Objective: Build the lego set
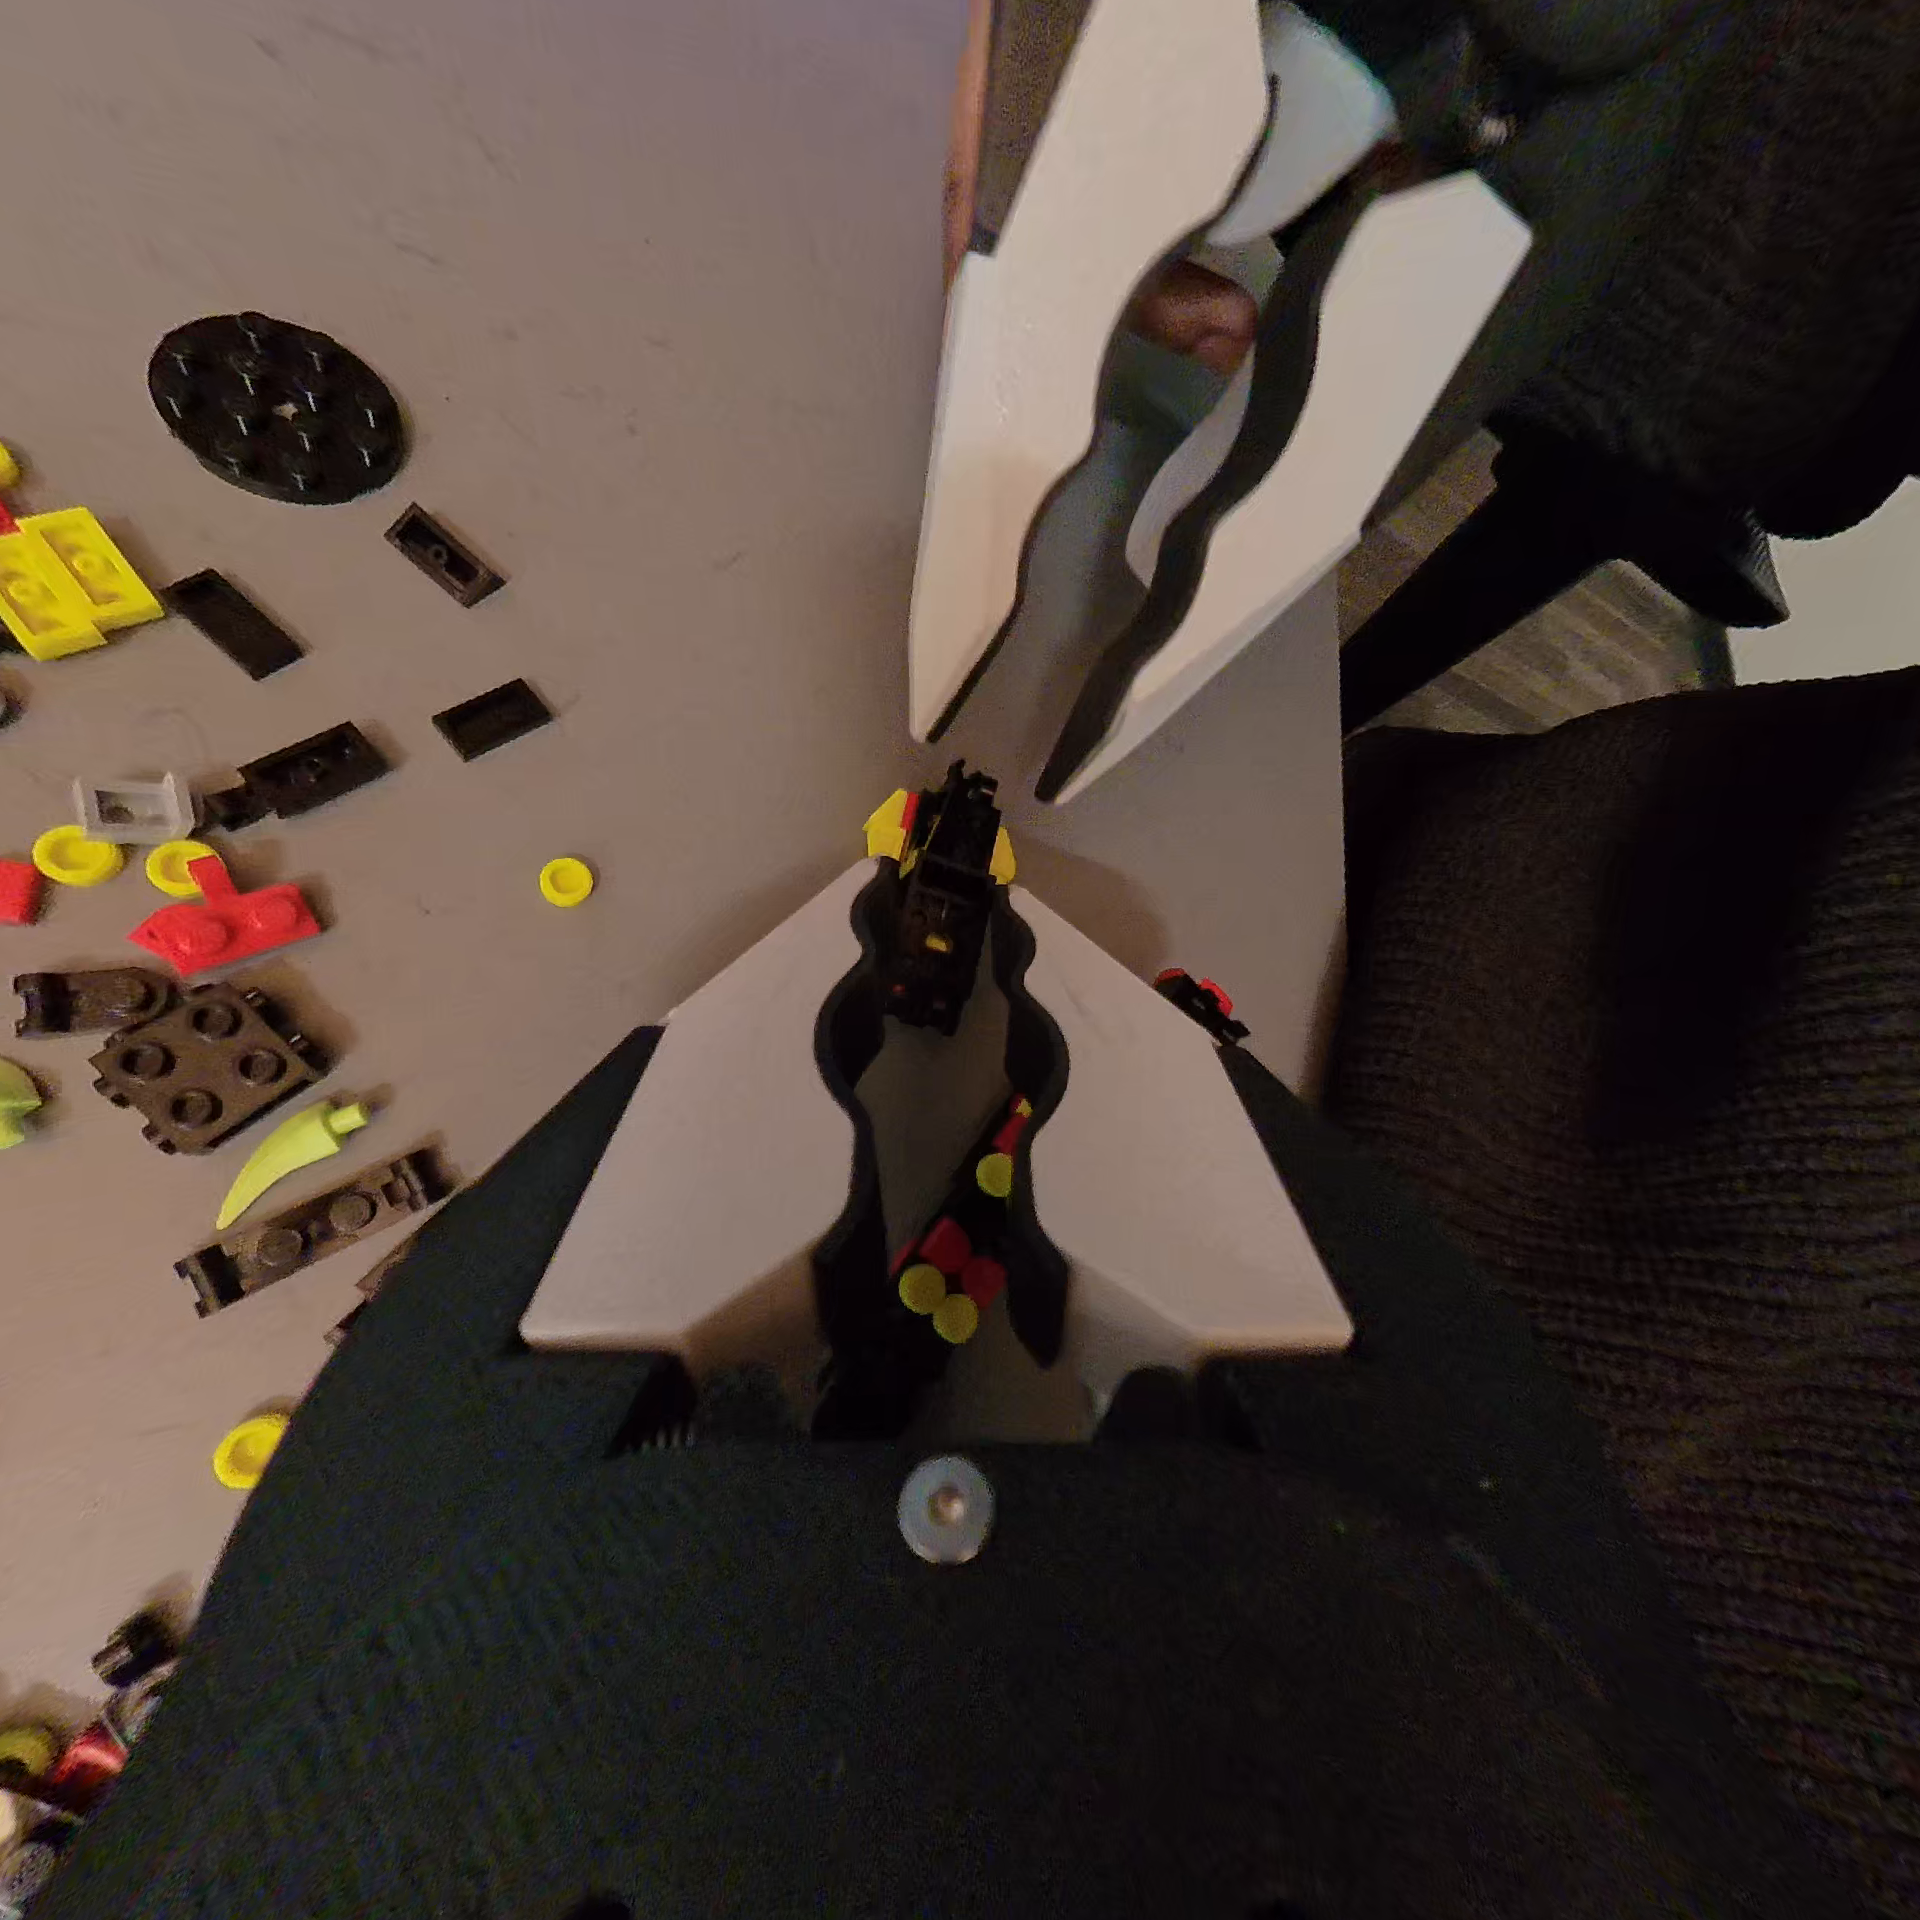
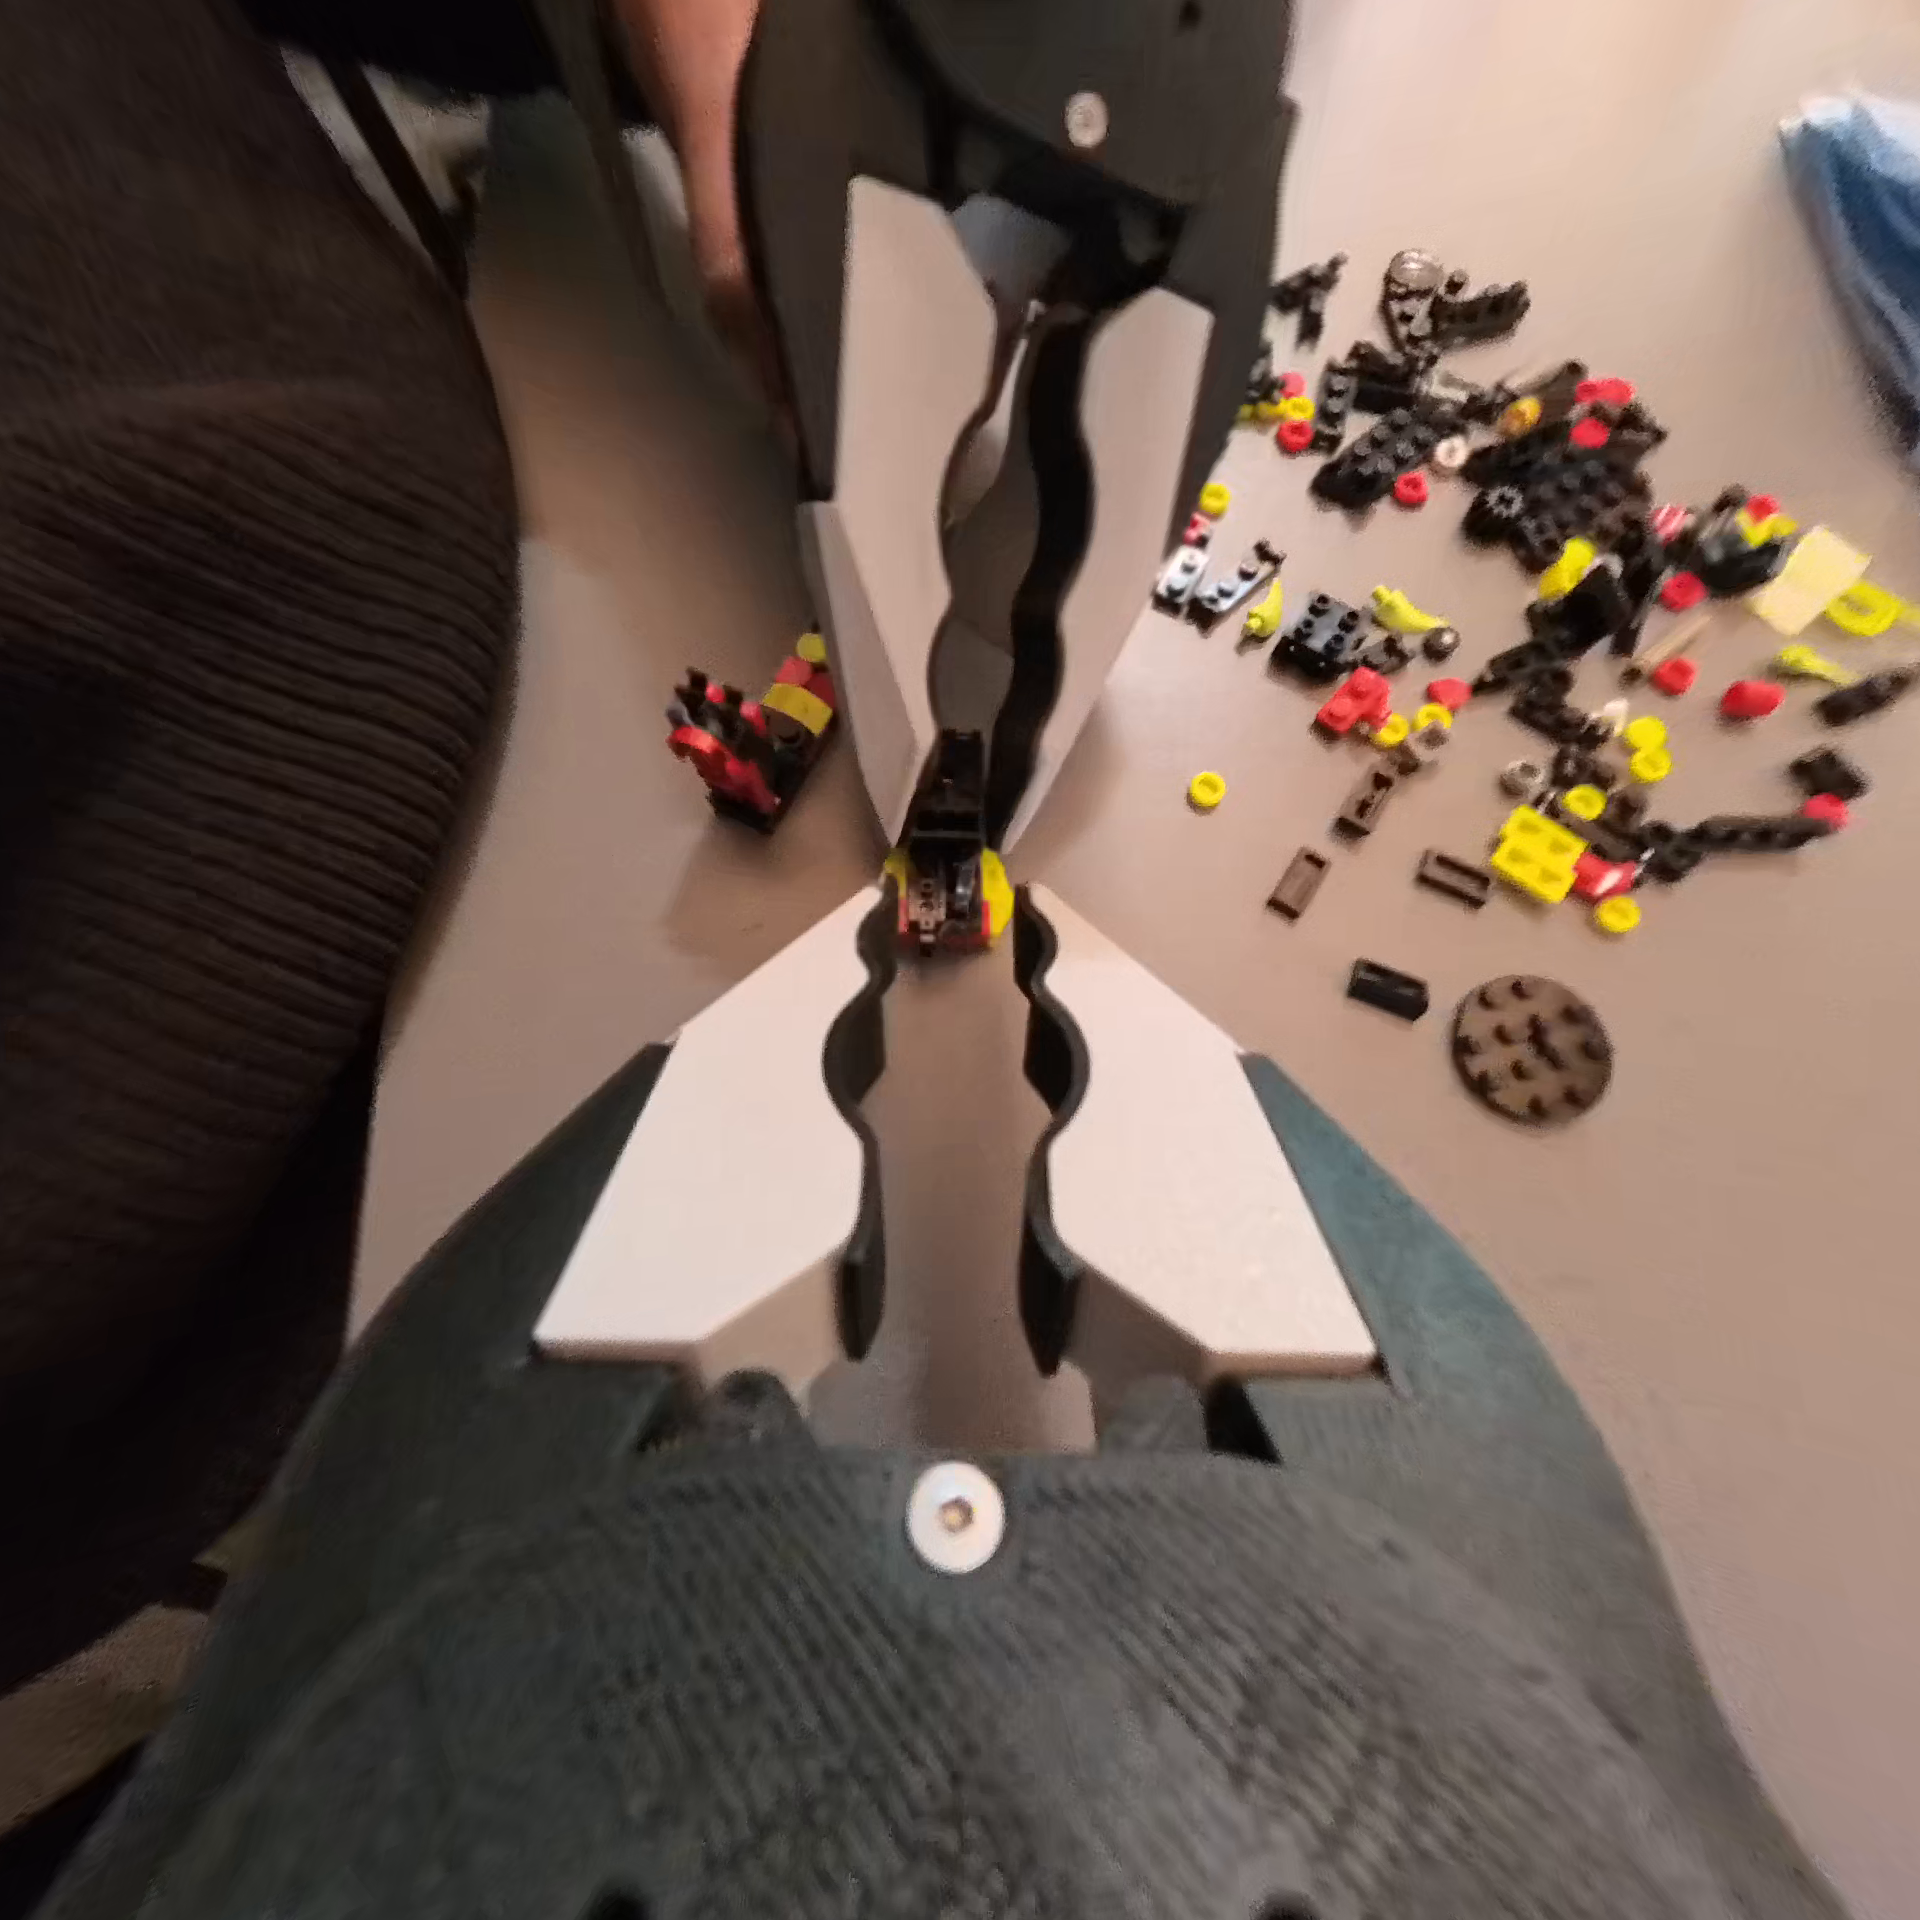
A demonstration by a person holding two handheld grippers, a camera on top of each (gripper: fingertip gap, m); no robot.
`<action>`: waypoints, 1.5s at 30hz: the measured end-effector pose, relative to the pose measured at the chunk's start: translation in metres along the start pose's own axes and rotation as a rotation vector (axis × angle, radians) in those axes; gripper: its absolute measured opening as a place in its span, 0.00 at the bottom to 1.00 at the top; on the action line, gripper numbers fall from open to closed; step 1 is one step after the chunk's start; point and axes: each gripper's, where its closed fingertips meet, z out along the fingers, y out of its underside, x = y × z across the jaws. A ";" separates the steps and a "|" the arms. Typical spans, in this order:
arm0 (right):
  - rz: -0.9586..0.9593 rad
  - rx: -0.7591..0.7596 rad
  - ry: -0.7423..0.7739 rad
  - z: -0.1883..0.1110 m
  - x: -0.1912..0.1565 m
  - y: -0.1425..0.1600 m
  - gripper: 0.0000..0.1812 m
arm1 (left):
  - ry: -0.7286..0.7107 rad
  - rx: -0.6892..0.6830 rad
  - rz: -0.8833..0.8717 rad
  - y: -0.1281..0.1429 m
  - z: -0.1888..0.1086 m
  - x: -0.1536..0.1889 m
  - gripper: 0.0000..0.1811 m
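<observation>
A small black, red and yellow lego assembly [image 1: 940,914] is clamped at the tips of the left gripper [image 1: 940,883], above the table [image 1: 623,312]. Just beyond it, the right gripper [image 1: 987,764] is held slightly parted, gripping nothing. Loose bricks [image 1: 208,935] lie left of it.

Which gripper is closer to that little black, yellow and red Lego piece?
Left. The left gripper is shut on the Lego piece; the right gripper faces it, open, just short.

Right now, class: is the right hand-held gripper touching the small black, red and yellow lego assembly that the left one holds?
Apart. The right wrist view shows the right hand-held gripper open, table visible between its fingertips and the lego assembly, which the left hand-held gripper pinches.
</observation>
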 end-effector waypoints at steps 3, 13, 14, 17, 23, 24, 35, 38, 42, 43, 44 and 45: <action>0.199 0.025 -0.078 -0.004 0.005 0.005 0.08 | -0.015 -0.008 0.035 0.001 0.000 0.000 0.08; 0.600 0.048 -0.316 0.000 -0.003 0.011 0.05 | -0.025 -0.014 0.069 0.001 0.001 0.001 0.08; 0.627 0.044 -0.327 0.001 -0.003 0.012 0.06 | -0.026 -0.014 0.070 0.001 0.001 0.002 0.08; 0.688 0.030 -0.350 0.004 -0.004 0.016 0.09 | -0.026 -0.015 0.073 0.001 0.002 0.002 0.08; 0.752 0.039 -0.405 0.007 -0.008 0.012 0.05 | -0.025 -0.016 0.076 0.002 0.002 0.003 0.08; 0.751 0.032 -0.405 0.008 -0.008 0.013 0.04 | -0.025 -0.017 0.076 0.002 0.002 0.003 0.08; 0.687 0.017 -0.383 0.004 -0.007 0.014 0.02 | -0.023 -0.017 0.074 0.002 0.002 0.003 0.08; 0.502 -0.019 -0.305 0.002 -0.005 0.017 0.02 | -0.016 -0.015 0.063 0.002 0.002 0.003 0.08; 0.204 -0.038 -0.129 0.001 0.004 0.013 0.02 | -0.004 -0.012 0.048 0.002 0.002 0.003 0.08; 0.135 -0.036 -0.102 0.000 0.004 0.012 0.03 | -0.003 -0.012 0.047 0.002 0.002 0.004 0.08; 0.070 -0.042 -0.071 -0.001 0.005 0.011 0.03 | -0.004 -0.013 0.048 0.002 0.002 0.004 0.08; 0.005 -0.054 -0.037 -0.001 0.005 0.011 0.03 | -0.005 -0.013 0.049 0.002 0.002 0.004 0.08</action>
